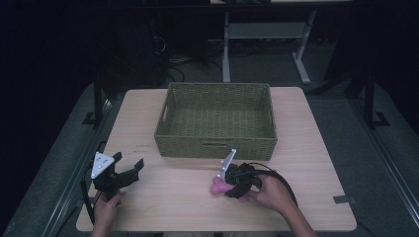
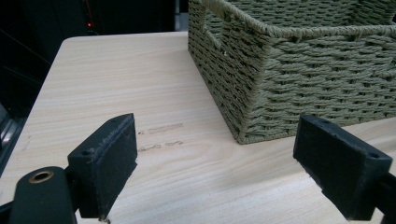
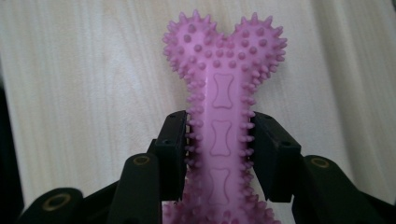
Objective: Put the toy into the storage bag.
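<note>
Pink spiked bone toy (image 3: pixel 223 116) lies flat on the wooden table (image 1: pixel 173 197), just in front of the woven basket (image 1: pixel 216 118), near its front wall. Right gripper (image 3: pixel 223 154) is clamped on the toy's shaft, pads pressing both sides. Left gripper (image 1: pixel 129 170) rests at the table's near left corner, jaws spread wide with nothing between them, pointing toward the basket.

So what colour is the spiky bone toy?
Pink bone toy, clearest in the right gripper view.
</note>
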A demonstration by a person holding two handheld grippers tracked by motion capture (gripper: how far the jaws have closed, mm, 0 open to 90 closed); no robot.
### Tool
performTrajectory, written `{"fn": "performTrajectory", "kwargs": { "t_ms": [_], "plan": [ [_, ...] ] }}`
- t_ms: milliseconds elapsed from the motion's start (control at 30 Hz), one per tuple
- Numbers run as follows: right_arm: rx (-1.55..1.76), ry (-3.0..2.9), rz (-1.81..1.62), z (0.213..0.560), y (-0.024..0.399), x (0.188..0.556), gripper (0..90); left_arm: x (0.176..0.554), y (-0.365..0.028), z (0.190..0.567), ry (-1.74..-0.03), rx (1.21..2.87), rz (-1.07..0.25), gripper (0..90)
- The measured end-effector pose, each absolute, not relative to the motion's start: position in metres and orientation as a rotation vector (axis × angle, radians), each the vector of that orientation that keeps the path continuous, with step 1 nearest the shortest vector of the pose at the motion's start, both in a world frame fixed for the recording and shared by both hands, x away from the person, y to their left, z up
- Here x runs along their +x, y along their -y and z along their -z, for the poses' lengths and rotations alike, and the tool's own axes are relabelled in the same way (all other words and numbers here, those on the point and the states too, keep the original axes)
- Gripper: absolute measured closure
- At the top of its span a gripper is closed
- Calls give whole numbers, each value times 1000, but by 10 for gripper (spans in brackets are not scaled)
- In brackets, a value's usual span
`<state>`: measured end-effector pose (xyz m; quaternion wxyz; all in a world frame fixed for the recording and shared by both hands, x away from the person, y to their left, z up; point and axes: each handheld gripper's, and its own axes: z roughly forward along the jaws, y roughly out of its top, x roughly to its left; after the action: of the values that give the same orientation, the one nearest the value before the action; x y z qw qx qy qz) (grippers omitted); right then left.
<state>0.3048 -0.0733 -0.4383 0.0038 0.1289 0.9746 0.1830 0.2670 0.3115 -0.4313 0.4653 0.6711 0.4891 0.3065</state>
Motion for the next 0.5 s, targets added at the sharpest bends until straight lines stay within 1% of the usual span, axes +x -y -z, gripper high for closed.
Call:
{"fn": "performTrajectory", "kwargs": {
  "t_ms": [500],
  "plan": [
    [443,-3081,-787,416,97,313,576,267,-310,431,-1195,1651,-756,130]
  ]
}}
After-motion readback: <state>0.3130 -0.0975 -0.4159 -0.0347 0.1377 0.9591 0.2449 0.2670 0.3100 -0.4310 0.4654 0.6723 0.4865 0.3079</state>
